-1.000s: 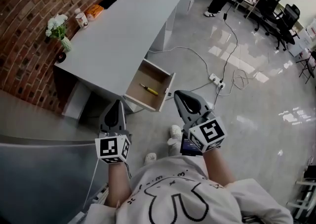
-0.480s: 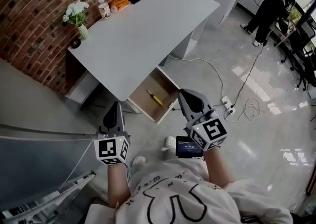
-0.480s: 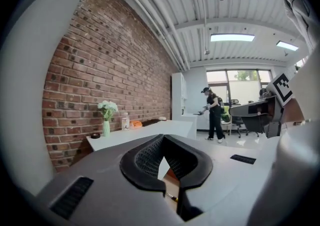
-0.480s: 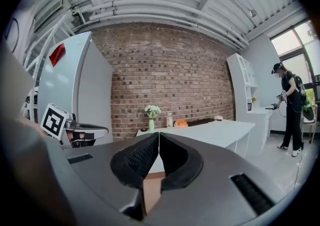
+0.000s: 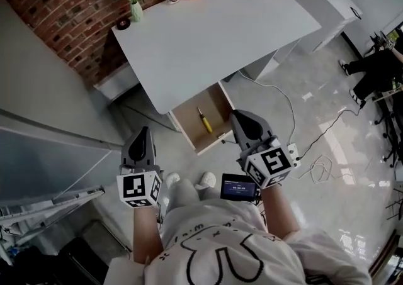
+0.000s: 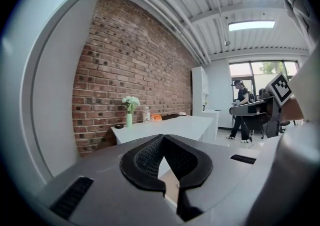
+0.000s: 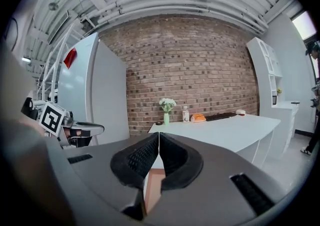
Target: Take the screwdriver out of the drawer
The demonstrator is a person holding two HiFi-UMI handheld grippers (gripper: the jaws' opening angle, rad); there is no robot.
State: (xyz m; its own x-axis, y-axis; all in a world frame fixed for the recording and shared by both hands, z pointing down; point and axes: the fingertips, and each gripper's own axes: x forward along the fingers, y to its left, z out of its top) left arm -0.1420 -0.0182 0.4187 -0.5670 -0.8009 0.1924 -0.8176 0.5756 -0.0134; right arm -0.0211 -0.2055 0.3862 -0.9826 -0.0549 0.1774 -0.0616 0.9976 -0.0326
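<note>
Right hand-held gripper (image 5: 242, 117) is clenched with nothing between the jaws (its own view shows the pads pressed together). Left hand-held gripper (image 5: 143, 134) is likewise closed and empty. Both hang in front of the white desk (image 5: 220, 32), neither reaching in yet. The drawer (image 5: 218, 104) stands pulled open under the desk's near edge. In the head view the right gripper's tip is just beside the drawer's front right corner, the left well off to the side. The screwdriver (image 5: 205, 120) lies flat on the drawer floor, yellow handle toward the drawer front and shaft pointing back under the desk. It sits ahead and left of the right gripper. Judgement: the right is nearer and must open, drop in and close across the handle.
</note>
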